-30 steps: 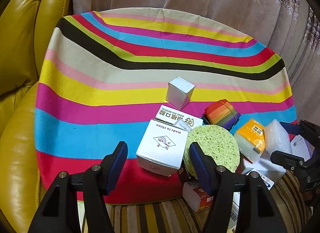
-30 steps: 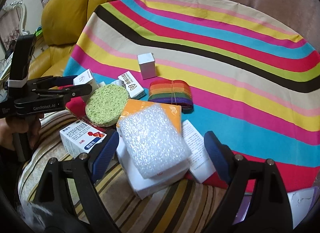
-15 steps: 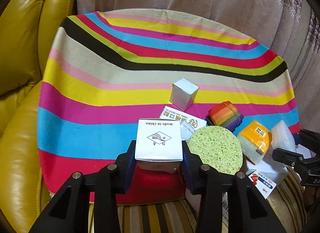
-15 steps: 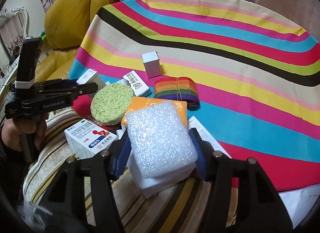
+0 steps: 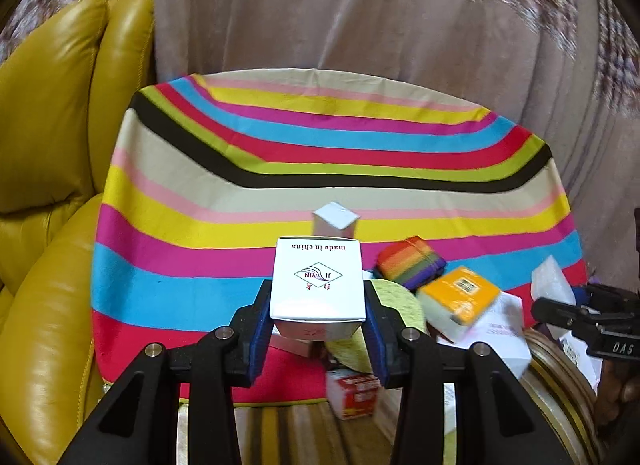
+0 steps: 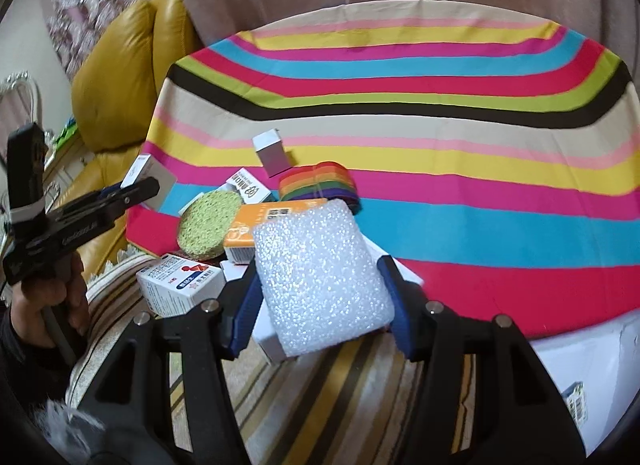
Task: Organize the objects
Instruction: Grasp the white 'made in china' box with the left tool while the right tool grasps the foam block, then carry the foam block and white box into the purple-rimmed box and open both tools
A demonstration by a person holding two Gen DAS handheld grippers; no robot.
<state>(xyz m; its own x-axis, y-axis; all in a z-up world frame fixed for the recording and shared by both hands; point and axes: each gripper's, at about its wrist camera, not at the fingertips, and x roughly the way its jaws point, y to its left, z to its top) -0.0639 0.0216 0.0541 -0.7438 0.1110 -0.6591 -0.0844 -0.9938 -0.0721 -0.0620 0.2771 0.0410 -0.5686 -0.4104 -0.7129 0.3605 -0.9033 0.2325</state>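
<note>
A striped cloth (image 5: 328, 201) covers the table, with a yellow sofa (image 5: 44, 169) to its left. At the cloth's near edge, the right gripper (image 6: 320, 285) is clamped on a white foam block (image 6: 320, 273), held above the clutter there. The left gripper (image 5: 316, 329) is clamped on a white box (image 5: 318, 279), lifted over the cloth's near edge. Just behind that box stands a small grey box (image 5: 334, 221). A green sponge (image 6: 206, 227) lies near the edge.
</note>
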